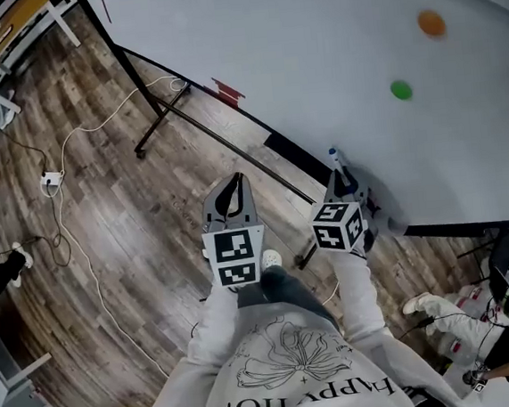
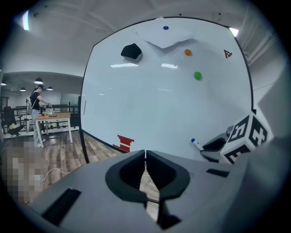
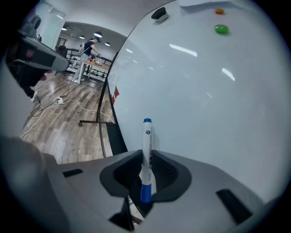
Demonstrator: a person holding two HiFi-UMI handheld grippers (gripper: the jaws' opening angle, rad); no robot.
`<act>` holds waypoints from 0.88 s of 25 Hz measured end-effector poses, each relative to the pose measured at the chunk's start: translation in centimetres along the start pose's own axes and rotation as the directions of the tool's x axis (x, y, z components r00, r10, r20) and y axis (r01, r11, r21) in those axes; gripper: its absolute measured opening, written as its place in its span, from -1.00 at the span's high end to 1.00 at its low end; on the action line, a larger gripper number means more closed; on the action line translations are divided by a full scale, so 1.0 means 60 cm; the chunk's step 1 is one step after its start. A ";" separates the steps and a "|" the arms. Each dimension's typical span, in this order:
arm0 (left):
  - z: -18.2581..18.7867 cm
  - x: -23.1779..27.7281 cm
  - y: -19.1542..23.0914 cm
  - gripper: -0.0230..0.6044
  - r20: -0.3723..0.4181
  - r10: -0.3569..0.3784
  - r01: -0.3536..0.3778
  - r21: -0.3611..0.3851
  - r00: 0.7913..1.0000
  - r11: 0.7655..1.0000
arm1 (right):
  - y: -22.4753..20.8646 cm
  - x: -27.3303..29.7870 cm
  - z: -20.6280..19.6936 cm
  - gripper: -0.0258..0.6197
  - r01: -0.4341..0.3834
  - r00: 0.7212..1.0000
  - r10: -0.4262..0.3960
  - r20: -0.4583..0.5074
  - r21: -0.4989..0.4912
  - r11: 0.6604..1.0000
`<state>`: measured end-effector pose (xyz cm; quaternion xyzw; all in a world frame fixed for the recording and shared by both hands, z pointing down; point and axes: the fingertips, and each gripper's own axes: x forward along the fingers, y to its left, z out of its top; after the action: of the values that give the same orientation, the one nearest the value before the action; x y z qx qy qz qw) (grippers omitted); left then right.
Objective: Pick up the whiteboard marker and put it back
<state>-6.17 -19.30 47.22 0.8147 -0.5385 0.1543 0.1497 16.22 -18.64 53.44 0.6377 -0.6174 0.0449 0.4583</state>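
Marker (image 3: 147,136) likely light, stiff, slick-barrelled; right gripper (image 3: 146,157) clamped mid-barrel, sensible hold, facing whiteboard (image 3: 209,100). Left gripper (image 2: 145,159) jaws together, empty.

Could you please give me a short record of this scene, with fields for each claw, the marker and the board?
Right claw: shut on the marker, which sticks out past the tips
Left claw: shut, nothing in it
Whiteboard: close ahead, green magnet and orange magnet on it
Floor: wood planks
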 end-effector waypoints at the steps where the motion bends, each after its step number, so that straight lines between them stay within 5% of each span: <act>1: 0.007 -0.002 -0.002 0.89 0.009 -0.004 0.004 0.003 1.000 1.000 | -0.006 -0.010 0.005 0.73 0.012 1.000 -0.013 0.014 0.012 1.000; 13: 0.086 -0.024 -0.063 0.89 0.114 -0.088 0.082 0.053 0.990 0.995 | -0.060 -0.110 0.043 0.73 0.036 0.983 -0.078 0.169 0.239 0.970; 22: 0.137 -0.043 -0.146 0.89 0.174 -0.186 0.168 0.111 0.967 0.980 | -0.119 -0.188 0.022 0.73 0.021 0.968 -0.125 0.219 0.423 0.906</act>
<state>1.71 -17.20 38.02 0.8765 -0.4672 0.0901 0.0737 18.87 -12.36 41.87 0.7445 -0.6199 0.0807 0.2343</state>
